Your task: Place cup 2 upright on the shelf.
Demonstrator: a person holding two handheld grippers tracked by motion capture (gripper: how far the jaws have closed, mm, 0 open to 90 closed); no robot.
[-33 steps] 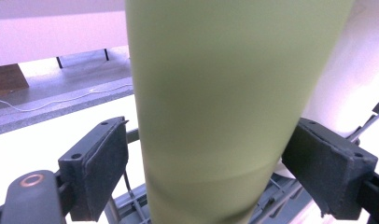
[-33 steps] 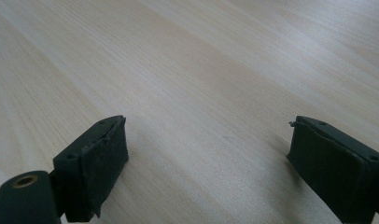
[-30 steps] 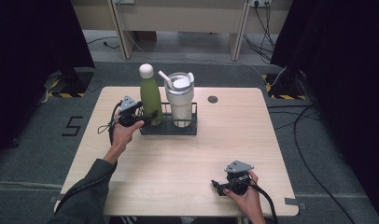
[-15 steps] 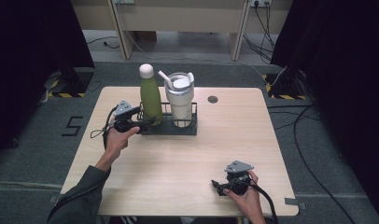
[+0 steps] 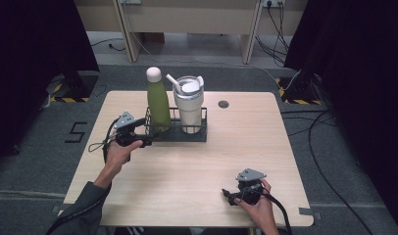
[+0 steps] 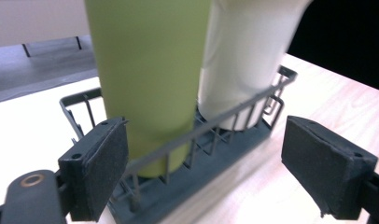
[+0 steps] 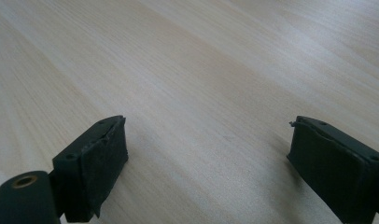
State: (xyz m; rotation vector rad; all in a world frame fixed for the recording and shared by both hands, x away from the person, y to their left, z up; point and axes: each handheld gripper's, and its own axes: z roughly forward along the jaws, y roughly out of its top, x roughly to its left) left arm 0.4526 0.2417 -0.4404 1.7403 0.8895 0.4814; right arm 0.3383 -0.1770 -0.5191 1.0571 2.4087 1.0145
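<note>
A green bottle [image 5: 158, 103] with a pale cap and a white tumbler [image 5: 189, 102] with a straw stand upright in a dark wire rack [image 5: 179, 132] at the table's back middle. My left gripper [image 5: 144, 140] is low at the rack's left front corner, open. In the left gripper view the green bottle [image 6: 148, 70], the tumbler [image 6: 246, 56] and the rack rail [image 6: 215, 126] sit between the spread jaws, untouched. My right gripper [image 5: 228, 196] rests open near the front right edge, over bare wood [image 7: 201, 93].
The wooden table [image 5: 197, 161] has a small dark round disc [image 5: 223, 104] at its back right. Cables trail from both grippers. Grey floor, black curtains and floor cables surround the table.
My left gripper has drawn back toward the person and dropped lower, from beside the green bottle to the rack's left front corner. The right gripper has stayed put.
</note>
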